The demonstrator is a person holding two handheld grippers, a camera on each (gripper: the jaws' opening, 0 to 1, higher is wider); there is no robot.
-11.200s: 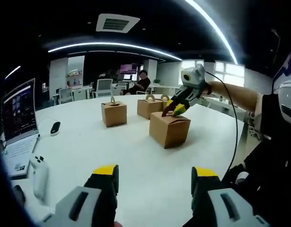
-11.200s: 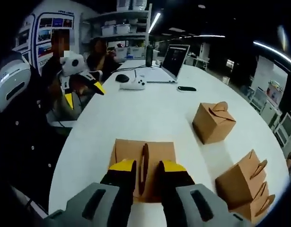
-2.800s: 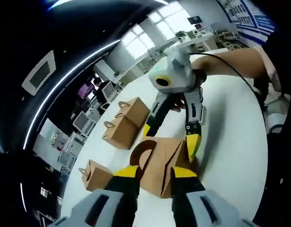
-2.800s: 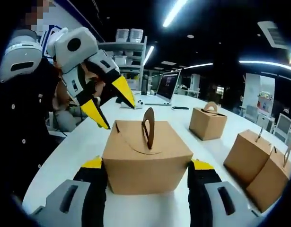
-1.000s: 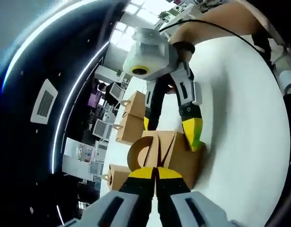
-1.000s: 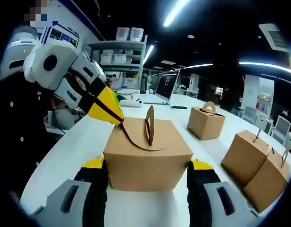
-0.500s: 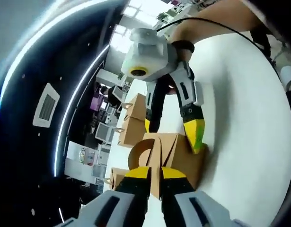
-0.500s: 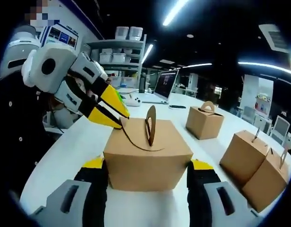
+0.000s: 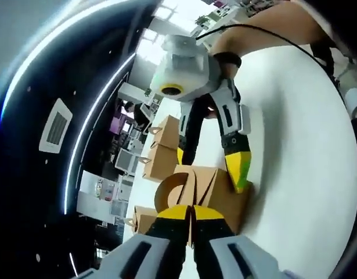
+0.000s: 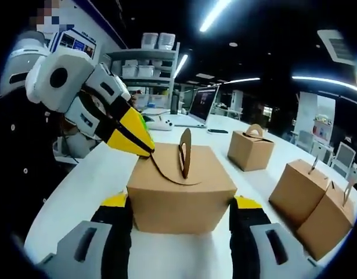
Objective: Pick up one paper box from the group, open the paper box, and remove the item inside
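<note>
A brown paper box (image 10: pixel 181 192) with an upright handle tab sits on the white table, and my right gripper (image 10: pixel 181 204) is shut on its two side walls. My left gripper (image 10: pixel 144 150) reaches in from the left, its yellow tips shut on the edge of the box's curved top flap (image 10: pixel 161 167). In the left gripper view, my left gripper (image 9: pixel 191 213) pinches that flap (image 9: pixel 173 189) at the near side of the box (image 9: pixel 222 189). The right gripper (image 9: pixel 212 165) straddles the box from above.
Three more paper boxes (image 10: pixel 252 148) (image 10: pixel 309 197) (image 9: pixel 161 145) stand further along the white table (image 10: pixel 97 180). A laptop (image 10: pixel 204 104) and a white controller (image 10: pixel 161 123) lie at the far end. A person's arm (image 9: pixel 271 23) and body are close by.
Half a second ago my left jaws stood slightly apart around the flap edge; now they are shut on it again. The right gripper and the box have stayed put.
</note>
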